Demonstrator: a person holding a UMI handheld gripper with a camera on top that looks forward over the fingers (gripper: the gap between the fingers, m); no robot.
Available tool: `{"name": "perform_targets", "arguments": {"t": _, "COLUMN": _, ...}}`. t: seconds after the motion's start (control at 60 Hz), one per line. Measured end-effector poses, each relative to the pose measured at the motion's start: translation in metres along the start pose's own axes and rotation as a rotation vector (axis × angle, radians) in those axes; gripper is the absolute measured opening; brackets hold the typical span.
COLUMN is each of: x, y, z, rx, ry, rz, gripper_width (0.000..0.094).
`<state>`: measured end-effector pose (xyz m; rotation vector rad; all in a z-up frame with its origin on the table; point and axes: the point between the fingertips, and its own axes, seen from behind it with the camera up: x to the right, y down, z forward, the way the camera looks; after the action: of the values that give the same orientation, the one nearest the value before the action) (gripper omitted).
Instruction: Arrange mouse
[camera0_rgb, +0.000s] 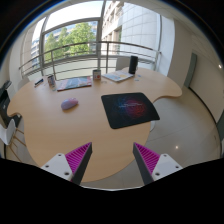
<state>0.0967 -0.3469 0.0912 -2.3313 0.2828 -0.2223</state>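
A small grey-purple mouse (69, 103) lies on the light wooden table (85, 130), to the left of a dark mouse mat (129, 108) with a faint coloured pattern. Both lie well beyond my fingers. My gripper (112, 160) is open and empty, held high above the table's near edge, its magenta pads (76, 157) wide apart with only bare tabletop between them.
At the table's far edge lie a laptop or pad (73, 84), a second laptop (119, 75), a dark speaker (133, 64) and small cups (97, 73). A chair (8, 132) stands at the left. Windows with a railing run behind. Grey floor lies on the right.
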Motion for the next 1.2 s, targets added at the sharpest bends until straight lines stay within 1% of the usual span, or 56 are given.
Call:
{"name": "perform_targets", "arguments": {"t": 0.033, "x": -0.017, "y": 0.006, "z": 0.007, "rx": -0.004, "ry": -0.029, "rz": 0.013, "gripper_width": 0.0847}}
{"name": "perform_targets", "arguments": {"t": 0.083, "x": -0.046, "y": 0.012, "z": 0.024, "rx": 0.017, "ry": -0.068, "rz": 0.038, "gripper_width": 0.0848}}
{"name": "perform_targets", "arguments": {"t": 0.15, "x": -0.079, "y": 0.013, "z": 0.047, "rx": 0.04, "ry": -0.094, "rz": 0.042, "gripper_width": 0.0851}}
{"name": "perform_targets", "arguments": {"t": 0.217, "x": -0.113, "y": 0.0, "z": 0.071, "rx": 0.083, "ry": -0.115, "rz": 0.027, "gripper_width": 0.0848}}
{"name": "perform_targets", "arguments": {"t": 0.367, "x": -0.185, "y": -0.039, "z": 0.127, "rx": 0.134, "ry": -0.16, "rz": -0.005, "gripper_width": 0.085}}
{"name": "perform_targets", "arguments": {"t": 0.467, "x": -0.219, "y": -0.068, "z": 0.168, "rx": 0.149, "ry": -0.163, "rz": -0.009, "gripper_width": 0.0845}}
{"name": "perform_targets", "arguments": {"t": 0.6, "x": -0.24, "y": -0.099, "z": 0.22, "rx": 0.138, "ry": -0.152, "rz": -0.005, "gripper_width": 0.0848}}
{"name": "perform_targets", "arguments": {"t": 0.8, "x": -0.259, "y": -0.132, "z": 0.261, "rx": 0.124, "ry": -0.117, "rz": 0.003, "gripper_width": 0.0844}}
{"name": "perform_targets", "arguments": {"t": 0.85, "x": -0.262, "y": -0.139, "z": 0.268, "rx": 0.118, "ry": -0.115, "rz": 0.01, "gripper_width": 0.0823}}
{"name": "perform_targets", "arguments": {"t": 0.883, "x": -0.262, "y": -0.143, "z": 0.273, "rx": 0.115, "ry": -0.11, "rz": 0.005, "gripper_width": 0.0788}}
{"name": "perform_targets", "arguments": {"t": 0.933, "x": -0.263, "y": -0.149, "z": 0.28, "rx": 0.113, "ry": -0.092, "rz": -0.017, "gripper_width": 0.0709}}
{"name": "perform_targets", "arguments": {"t": 0.983, "x": -0.269, "y": -0.154, "z": 0.284, "rx": 0.116, "ry": -0.102, "rz": -0.023, "gripper_width": 0.0594}}
{"name": "perform_targets", "arguments": {"t": 1.05, "x": -0.272, "y": -0.156, "z": 0.287, "rx": 0.115, "ry": -0.109, "rz": -0.025, "gripper_width": 0.0578}}
{"name": "perform_targets", "arguments": {"t": 1.2, "x": -0.276, "y": -0.159, "z": 0.285, "rx": 0.103, "ry": -0.126, "rz": -0.079, "gripper_width": 0.048}}
